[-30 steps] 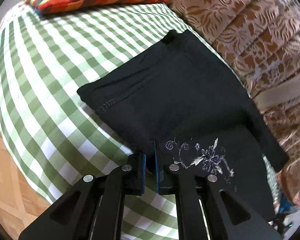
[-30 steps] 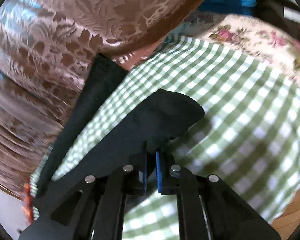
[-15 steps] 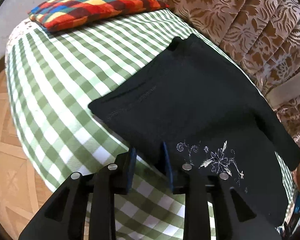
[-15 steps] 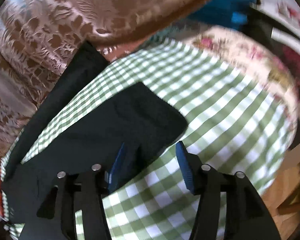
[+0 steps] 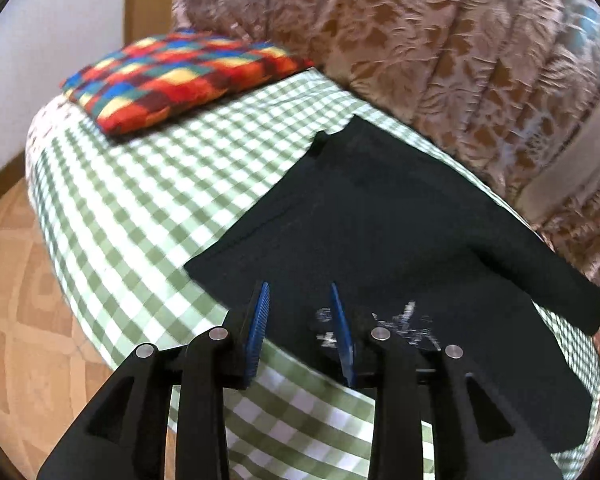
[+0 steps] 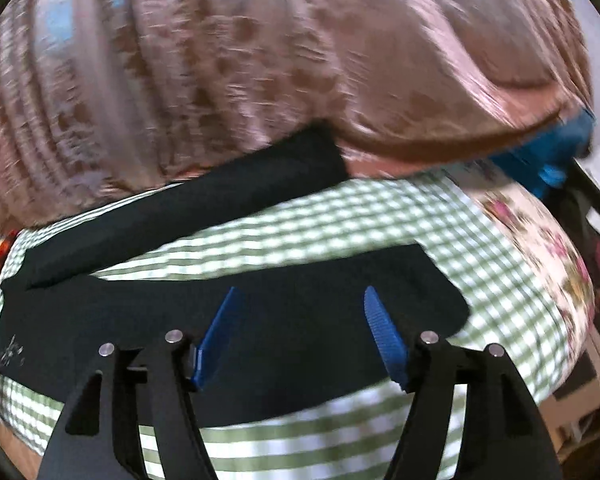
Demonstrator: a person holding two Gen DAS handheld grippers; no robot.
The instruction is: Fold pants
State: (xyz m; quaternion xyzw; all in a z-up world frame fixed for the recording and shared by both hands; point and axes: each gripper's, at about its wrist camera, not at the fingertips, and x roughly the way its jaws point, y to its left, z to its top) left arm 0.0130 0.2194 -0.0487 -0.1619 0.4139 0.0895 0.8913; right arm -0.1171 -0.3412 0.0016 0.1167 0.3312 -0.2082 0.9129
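Black pants (image 5: 380, 232) with white floral embroidery lie flat on a green-checked cloth (image 5: 148, 200). In the left wrist view my left gripper (image 5: 300, 308) hovers over the pants' near edge beside the embroidery, its jaws opening, nothing pressed between the blue pads. The right wrist view shows the pants (image 6: 300, 308) with two legs spread apart, one leg (image 6: 204, 200) running along the brown fabric at the back. My right gripper (image 6: 304, 304) hangs above the nearer leg, jaws opening wide, and the cloth lies below them, not gripped.
A multicoloured patchwork cushion (image 5: 180, 80) lies at the far end of the checked cloth. Brown leaf-patterned upholstery (image 5: 440, 60) rises behind the pants. A floral cover (image 6: 548, 248) and blue item (image 6: 552, 160) sit at the right. Wooden floor (image 5: 16, 320) lies below on the left.
Both grippers were shut on the pants' edge and have let go and opened. Both have lifted and drawn back; the right one rolled and swung so the pants now lie across its view.
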